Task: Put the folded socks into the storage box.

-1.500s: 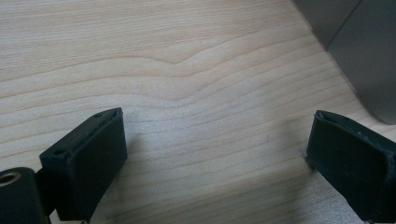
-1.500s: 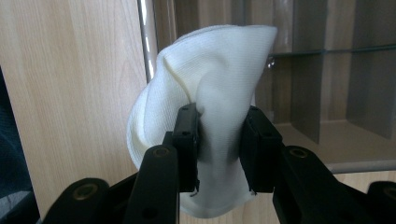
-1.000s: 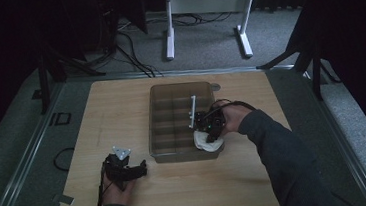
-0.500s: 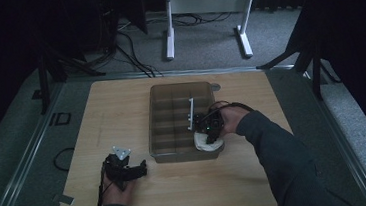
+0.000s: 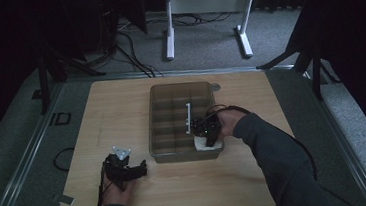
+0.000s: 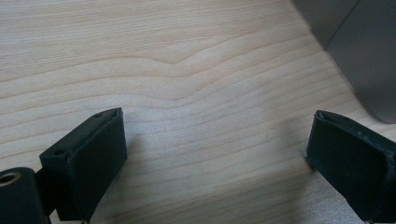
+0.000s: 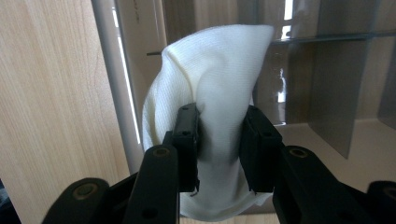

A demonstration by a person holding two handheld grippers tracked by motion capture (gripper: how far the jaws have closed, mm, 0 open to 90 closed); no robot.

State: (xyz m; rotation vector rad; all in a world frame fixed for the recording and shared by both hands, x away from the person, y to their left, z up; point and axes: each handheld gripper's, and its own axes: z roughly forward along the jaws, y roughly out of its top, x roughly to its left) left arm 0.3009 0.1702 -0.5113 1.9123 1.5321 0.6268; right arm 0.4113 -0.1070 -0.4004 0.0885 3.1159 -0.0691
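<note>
Right gripper (image 7: 218, 149) clamped on a bunched white cloth (image 7: 210, 93), pads pressing into the fabric from both sides, cloth bulging above and hanging below the jaws. In the high view, same right gripper (image 5: 209, 137) at the near right corner of the grey divided tray (image 5: 163, 130), white cloth (image 5: 202, 144) low in that near right compartment, just inside the tray's near wall. Dividers and a pale tray rim (image 7: 114, 79) close behind the cloth in the right gripper view. Small white strip (image 5: 189, 117) lying along a divider further back in the tray. Left gripper (image 5: 139, 169) resting on the wooden table (image 5: 116, 104), near left of the tray and well apart from the cloth. Left gripper (image 6: 217, 158) wide open, nothing between the jaws but bare wood grain, a corner of the grey tray (image 6: 359, 46) at far right. Person's dark sleeve (image 5: 281, 159) reaching in from the near right.
</note>
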